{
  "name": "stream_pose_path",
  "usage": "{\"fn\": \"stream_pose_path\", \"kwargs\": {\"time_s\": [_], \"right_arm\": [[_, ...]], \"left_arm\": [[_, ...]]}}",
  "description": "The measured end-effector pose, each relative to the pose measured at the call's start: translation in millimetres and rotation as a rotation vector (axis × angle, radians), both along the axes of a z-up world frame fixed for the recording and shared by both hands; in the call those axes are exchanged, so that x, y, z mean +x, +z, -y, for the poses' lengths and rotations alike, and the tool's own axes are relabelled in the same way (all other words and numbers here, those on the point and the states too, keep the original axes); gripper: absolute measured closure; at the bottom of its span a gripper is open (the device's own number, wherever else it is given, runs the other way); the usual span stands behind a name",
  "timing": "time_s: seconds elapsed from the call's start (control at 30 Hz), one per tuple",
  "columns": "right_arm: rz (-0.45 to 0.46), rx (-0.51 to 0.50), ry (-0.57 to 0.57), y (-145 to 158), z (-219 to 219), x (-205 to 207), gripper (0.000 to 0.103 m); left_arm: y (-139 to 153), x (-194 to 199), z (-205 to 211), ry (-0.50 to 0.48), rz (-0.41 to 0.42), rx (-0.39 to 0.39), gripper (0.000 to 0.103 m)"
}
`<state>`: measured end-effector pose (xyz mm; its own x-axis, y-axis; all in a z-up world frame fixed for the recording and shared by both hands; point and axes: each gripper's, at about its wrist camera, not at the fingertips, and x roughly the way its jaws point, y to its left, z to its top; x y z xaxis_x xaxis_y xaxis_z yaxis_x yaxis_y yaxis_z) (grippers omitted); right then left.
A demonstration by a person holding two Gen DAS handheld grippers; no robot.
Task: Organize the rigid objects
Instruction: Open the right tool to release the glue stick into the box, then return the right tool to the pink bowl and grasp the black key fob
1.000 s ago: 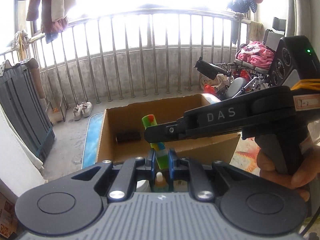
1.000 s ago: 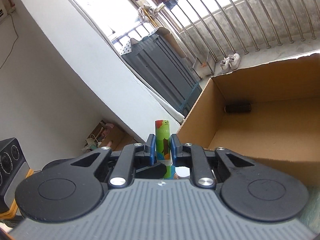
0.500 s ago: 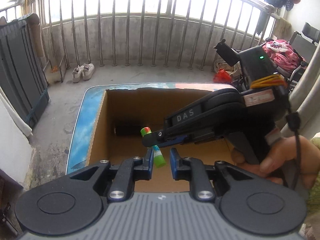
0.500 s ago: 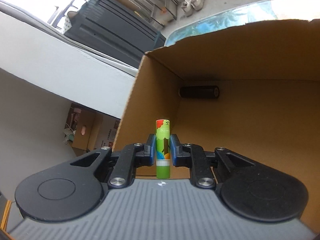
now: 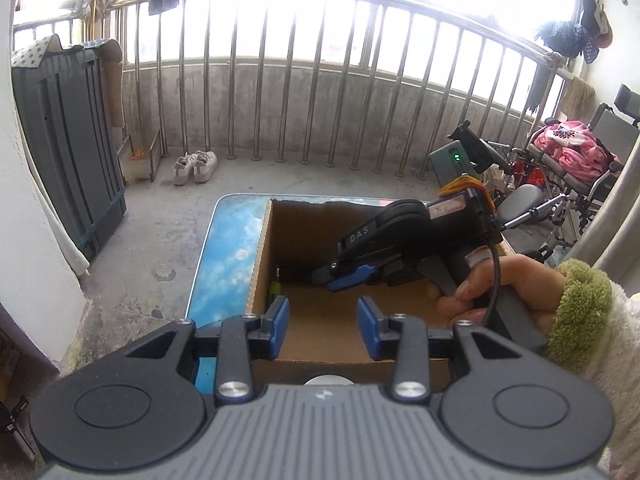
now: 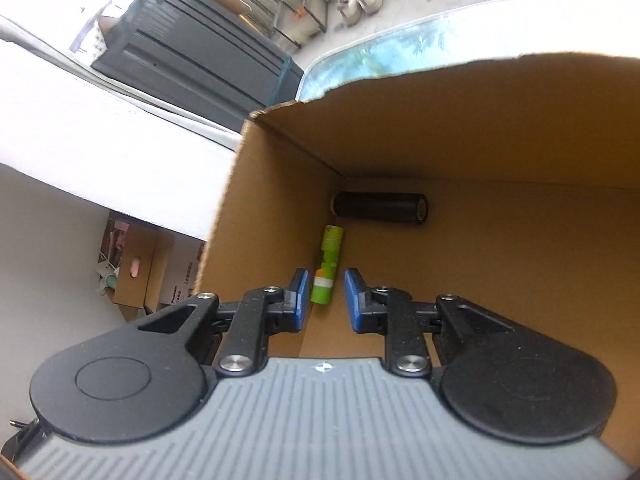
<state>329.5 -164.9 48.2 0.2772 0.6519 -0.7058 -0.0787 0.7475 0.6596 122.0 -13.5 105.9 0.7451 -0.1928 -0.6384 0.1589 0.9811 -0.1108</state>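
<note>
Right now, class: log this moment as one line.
right gripper: open, over box | green tube: lying in cardboard box, near black roll | left gripper: open, empty

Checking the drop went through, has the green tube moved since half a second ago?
Yes. The green tube has left the open right gripper and lies on the cardboard box floor, by the left wall, near the black cylinder.

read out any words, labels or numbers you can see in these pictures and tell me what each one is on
"DAS": raised letters on the right gripper arm, left wrist view.
White tag on that gripper's body: handwriting too blurred to read.
Cardboard cartons by the wall: print too small to read.
Green tube in the cardboard box: markings unreadable.
</note>
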Motion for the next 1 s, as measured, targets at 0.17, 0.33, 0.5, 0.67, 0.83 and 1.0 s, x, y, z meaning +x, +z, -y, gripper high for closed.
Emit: {"fn": "stream_pose_path", "kwargs": {"time_s": [0.17, 0.33, 0.5, 0.67, 0.83, 1.0], "right_arm": [[0.118, 0.004, -0.024, 47, 33, -49, 0.081], [0.223, 0.047, -0.043, 88, 70, -118, 0.081], [0.262, 0.087, -0.048, 97, 96, -194, 0.08], [0.198, 0.137, -0.029, 56, 79, -257, 0.08], [0.062, 0.205, -0.049, -3, 45, -276, 0.081], [-0.041, 0.203, -0.053, -37, 15, -267, 0.081]], "left_arm": [[5, -32, -13, -0.022, 0.045, -0.026, 0.05], [-4, -66, -27, -0.016, 0.054, -0.031, 0.043], [-27, -90, -37, -0.017, 0.005, -0.036, 0.043], [-66, -102, -31, -0.085, -0.096, -0.084, 0.043], [-106, -97, -4, -0.181, -0.199, -0.046, 0.05], [-128, -86, 6, -0.176, -0.237, 0.02, 0.057]]}}
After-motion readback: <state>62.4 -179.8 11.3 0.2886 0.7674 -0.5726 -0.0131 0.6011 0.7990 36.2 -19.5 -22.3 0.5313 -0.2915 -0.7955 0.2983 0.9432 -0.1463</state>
